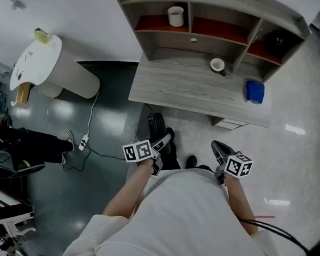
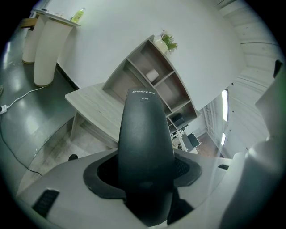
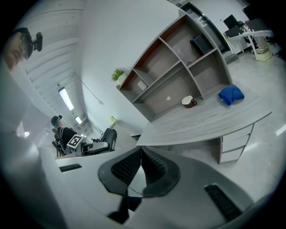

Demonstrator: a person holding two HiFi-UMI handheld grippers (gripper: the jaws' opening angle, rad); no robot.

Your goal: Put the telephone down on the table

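The telephone is a black handset (image 2: 145, 143) standing up between the jaws of my left gripper (image 2: 145, 179), which is shut on it. In the head view the left gripper (image 1: 157, 147) holds the telephone (image 1: 158, 127) close to the person's body, short of the table's near edge. The grey wooden table (image 1: 189, 94) lies ahead, and its top also shows in the left gripper view (image 2: 94, 105) and the right gripper view (image 3: 210, 120). My right gripper (image 1: 219, 154) hangs beside the body with its pads (image 3: 134, 166) pressed together and nothing between them.
A shelf unit (image 1: 211, 24) stands at the back of the table with a white cup (image 1: 176, 15) and a black box (image 1: 275, 42) in it. A mug (image 1: 217, 65) and a blue cloth (image 1: 255, 91) lie on the table top. A white round stand (image 1: 44, 67) and a floor cable (image 1: 85, 141) are at the left.
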